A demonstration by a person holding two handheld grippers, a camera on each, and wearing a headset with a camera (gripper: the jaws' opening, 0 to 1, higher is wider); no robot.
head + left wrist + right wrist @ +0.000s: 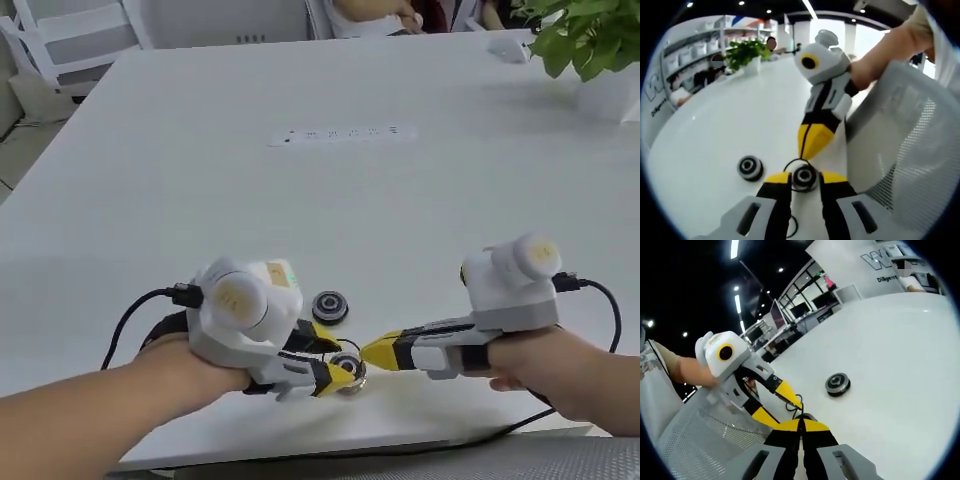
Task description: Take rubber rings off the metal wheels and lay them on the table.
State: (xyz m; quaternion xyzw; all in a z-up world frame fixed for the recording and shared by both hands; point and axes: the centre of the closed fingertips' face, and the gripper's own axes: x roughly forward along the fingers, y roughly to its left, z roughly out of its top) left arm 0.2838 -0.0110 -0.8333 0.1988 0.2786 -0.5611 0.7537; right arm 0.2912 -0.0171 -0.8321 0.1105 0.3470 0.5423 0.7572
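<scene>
Left gripper view: my left gripper (803, 175) clamped the metal wheel (347, 371); right gripper (800, 424) at 12 o'clock pinched its rubber ring (788, 164), which overpulling might snap.

Bright, even light washes our broad white matte table (300, 200), with a faint soft shadow under the left gripper (345, 371). Long ceiling strip lights (734, 249) glare; we see both gripper views bending at the edges.

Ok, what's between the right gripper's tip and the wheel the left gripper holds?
A thin black rubber ring, looping from the wheel clamped in the left gripper up to the right gripper; the left gripper view shows it.
</scene>
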